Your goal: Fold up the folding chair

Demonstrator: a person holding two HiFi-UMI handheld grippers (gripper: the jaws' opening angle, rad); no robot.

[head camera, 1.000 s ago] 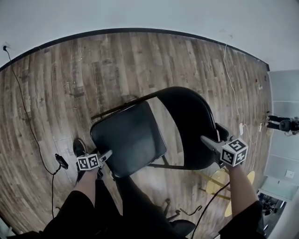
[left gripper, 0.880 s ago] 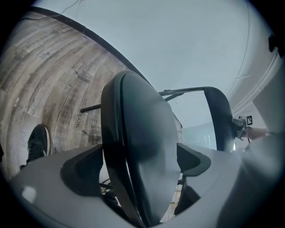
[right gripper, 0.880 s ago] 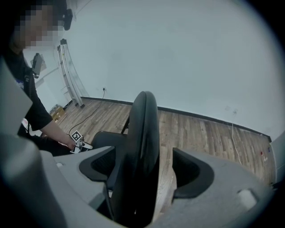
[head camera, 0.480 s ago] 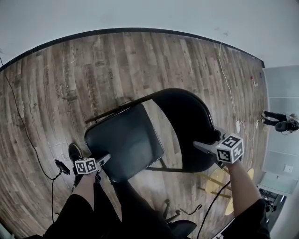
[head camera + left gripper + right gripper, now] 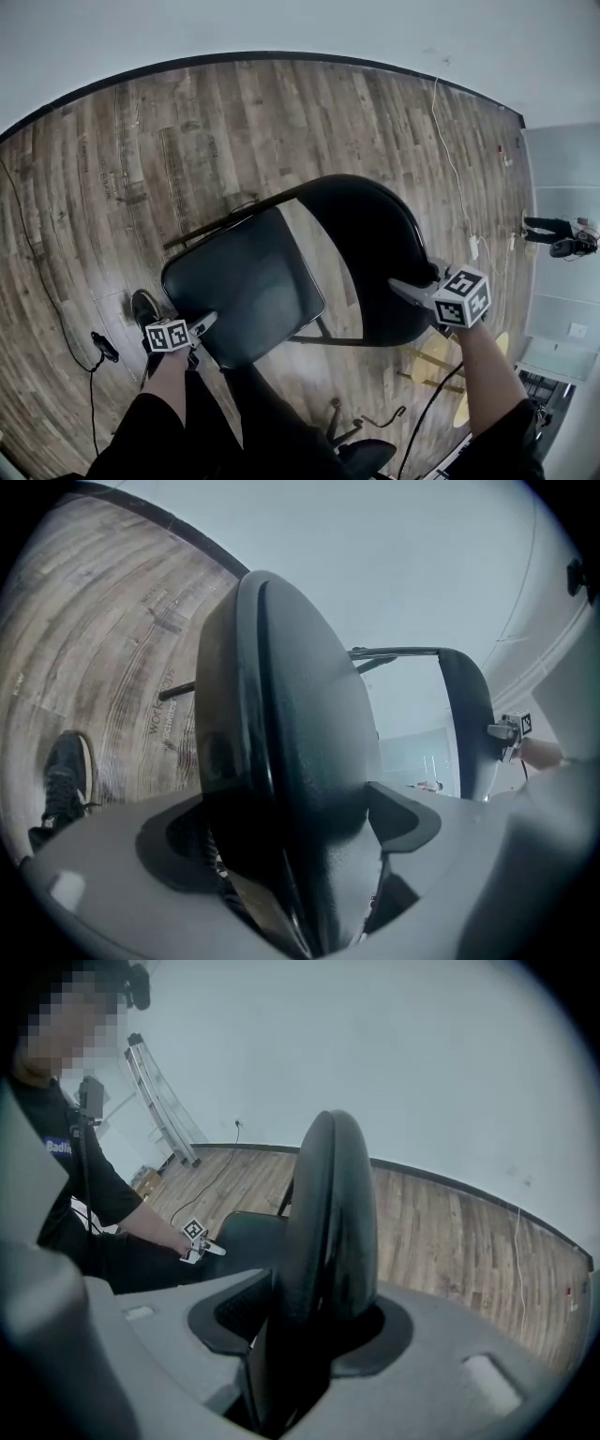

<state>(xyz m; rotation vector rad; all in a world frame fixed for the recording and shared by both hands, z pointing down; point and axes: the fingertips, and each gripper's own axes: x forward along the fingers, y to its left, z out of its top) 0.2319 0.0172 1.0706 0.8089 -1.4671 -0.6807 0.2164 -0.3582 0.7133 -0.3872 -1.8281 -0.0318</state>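
A black chair [image 5: 309, 253] stands on the wood floor [image 5: 122, 159], right in front of the person and near the middle of the head view. It is still unfolded. The seat [image 5: 246, 281] lies to the left and the backrest [image 5: 375, 253] to the right, with a strip of floor showing between them. A thin frame tube [image 5: 220, 220] runs along the seat's far side.

The left gripper [image 5: 199, 323] is at the seat's near left corner. In its own view the padded edge of the seat fills the gap between the jaws and both pads press on it, so it is clamped on the seat.

The right gripper [image 5: 419, 278] is at the near right edge of the backrest and points steeply down. Its jaws have just been closing. In its own view the backrest rim stands upright between them with a pad against each face, so it grips the backrest. That view also shows the seat and the left gripper beyond the rim, on the left.

The person's dark shoe [image 5: 143, 307] rests on the floor just left of the seat, beside the left gripper. A black lead [image 5: 94, 347] lies near it, further left. A white cable [image 5: 448, 141] trails over the floor on the far right, well apart from the chair. A pale wall [image 5: 281, 28] bounds the floor on the far side.
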